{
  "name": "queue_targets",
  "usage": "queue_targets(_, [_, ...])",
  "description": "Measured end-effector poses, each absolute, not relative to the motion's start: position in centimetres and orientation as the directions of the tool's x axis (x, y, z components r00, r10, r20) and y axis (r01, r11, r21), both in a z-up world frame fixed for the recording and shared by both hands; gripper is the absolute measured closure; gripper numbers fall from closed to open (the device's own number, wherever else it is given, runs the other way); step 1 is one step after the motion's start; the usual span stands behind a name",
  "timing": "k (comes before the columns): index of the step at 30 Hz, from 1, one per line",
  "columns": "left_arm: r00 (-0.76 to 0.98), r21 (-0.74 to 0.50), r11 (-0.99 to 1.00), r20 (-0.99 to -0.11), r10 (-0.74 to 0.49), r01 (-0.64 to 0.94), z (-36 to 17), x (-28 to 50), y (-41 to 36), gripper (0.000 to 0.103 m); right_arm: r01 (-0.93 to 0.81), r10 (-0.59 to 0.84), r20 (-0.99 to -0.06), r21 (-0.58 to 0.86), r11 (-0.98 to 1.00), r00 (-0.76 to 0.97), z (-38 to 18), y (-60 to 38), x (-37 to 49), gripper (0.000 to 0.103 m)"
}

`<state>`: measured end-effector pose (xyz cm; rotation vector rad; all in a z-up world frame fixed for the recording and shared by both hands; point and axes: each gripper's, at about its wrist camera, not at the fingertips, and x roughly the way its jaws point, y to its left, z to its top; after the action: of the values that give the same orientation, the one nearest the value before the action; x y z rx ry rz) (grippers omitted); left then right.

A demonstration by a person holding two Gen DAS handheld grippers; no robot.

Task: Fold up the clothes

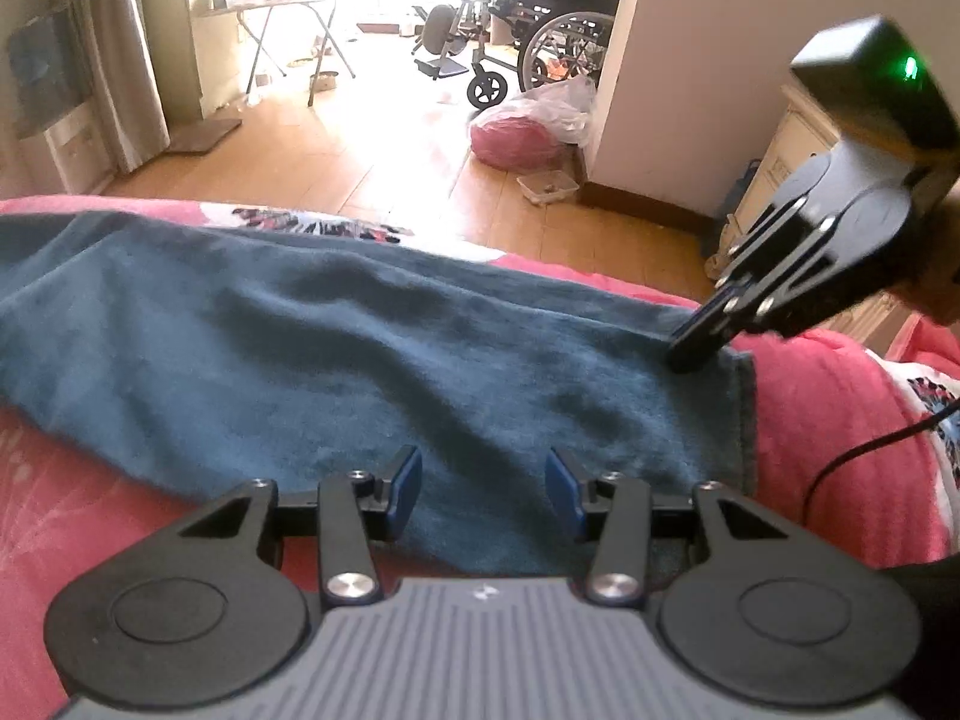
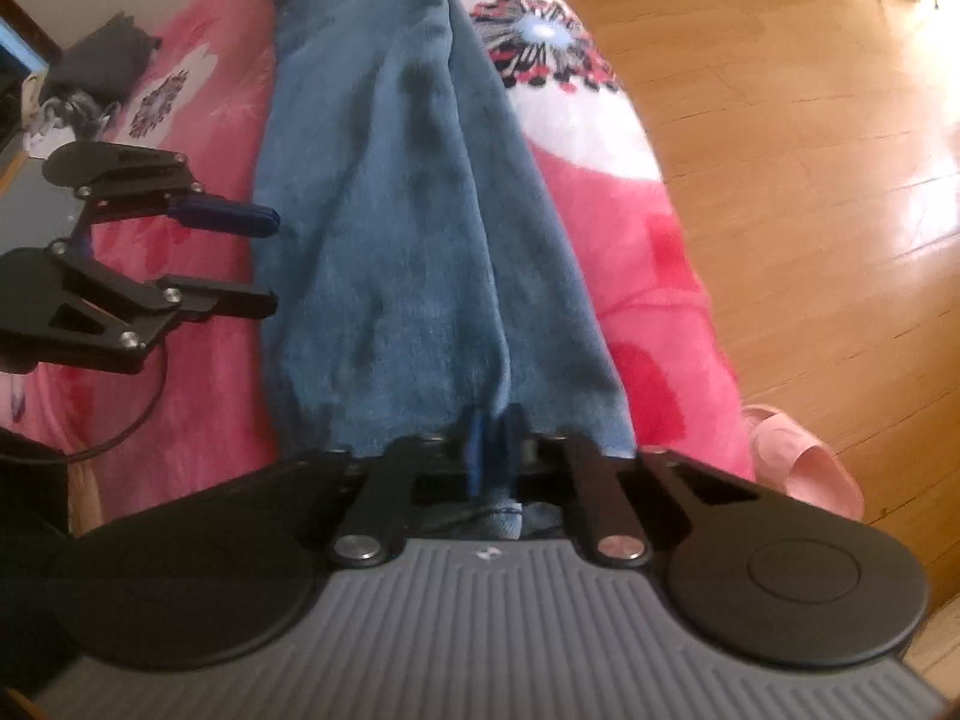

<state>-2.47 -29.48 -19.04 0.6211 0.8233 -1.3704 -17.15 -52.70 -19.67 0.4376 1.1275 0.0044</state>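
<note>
Garment: I see a long, dark teal-blue fleecy piece of clothing (image 1: 372,354) stretched out in a narrow strip across a pink plush blanket with white and dark flower prints (image 1: 840,420). It runs along the blanket close to the edge that drops to the floor, with soft ridges along its length.

Left gripper: my black two-finger left gripper (image 1: 483,495) hangs just over the near long edge of the garment, its blue-padded fingers (image 1: 405,492) spread wide apart with nothing between them. From the right wrist view I see it (image 2: 267,258) side-on, fingertips just at the garment's side edge; I cannot tell whether they touch the cloth.

Right gripper: my black right gripper (image 2: 495,444) is clamped on the end of the garment, and a bunch of blue cloth (image 2: 504,519) pokes back between the fingers toward the camera. From the left wrist view its tip (image 1: 690,354) presses into the garment near its hemmed short end.

Blanket: a thin black cable (image 1: 864,450) lies across it beside the garment's end.

Floor: light wooden boards (image 2: 810,210), with a pink slipper (image 2: 804,468) just beside the blanket's edge.

Background: a wheelchair (image 1: 552,30), a folding table (image 1: 282,18) and a clear plastic bag of red stuff (image 1: 528,126) stand well apart from the blanket.
</note>
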Motion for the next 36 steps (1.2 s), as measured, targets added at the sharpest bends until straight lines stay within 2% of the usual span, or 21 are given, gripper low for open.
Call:
queue_targets(9, [0.008,-0.065,0.1,-0.799,-0.602,0.993,-18.6,-2.2,-30.5,0.057,0.27,0.21,-0.86,0.364,0.891,0.466,-16.9,-54.3,-17.7,0.102])
queue_targets(16, [0.029,-0.036,0.099,-0.809,-0.587,0.994,-19.3,-2.4,-30.5,0.057,0.3,0.19,-0.883,0.337,0.892,0.429,-19.5,-55.0,-17.7,0.102])
queue_targets(19, [0.042,-0.023,0.105,-0.812,-0.583,0.994,-19.7,-2.5,-30.5,0.057,0.265,0.14,-0.902,0.263,0.928,0.407,-20.3,-54.4,-17.5,0.102])
queue_targets(22, [0.051,-0.018,0.113,-0.814,-0.578,0.993,-20.1,-2.5,-30.6,0.057,0.21,0.078,-0.924,0.167,0.963,0.374,-20.8,-53.8,-17.3,0.092])
queue_targets(24, [0.056,-0.014,0.115,-0.812,-0.58,0.993,-20.2,-2.7,-30.8,0.057,0.187,0.061,-0.927,0.138,0.973,0.37,-20.1,-53.9,-17.0,0.08])
queue_targets(30, [0.07,0.012,0.103,-0.807,-0.586,0.995,-20.6,-3.3,-30.8,0.057,0.151,0.126,-0.845,0.236,0.96,0.52,-17.1,-54.3,-14.1,0.079])
queue_targets(36, [0.082,0.021,0.11,-0.804,-0.589,0.994,-20.6,-3.6,-30.3,0.057,0.041,0.129,-0.814,0.185,0.982,0.567,-18.0,-51.8,-7.8,0.079])
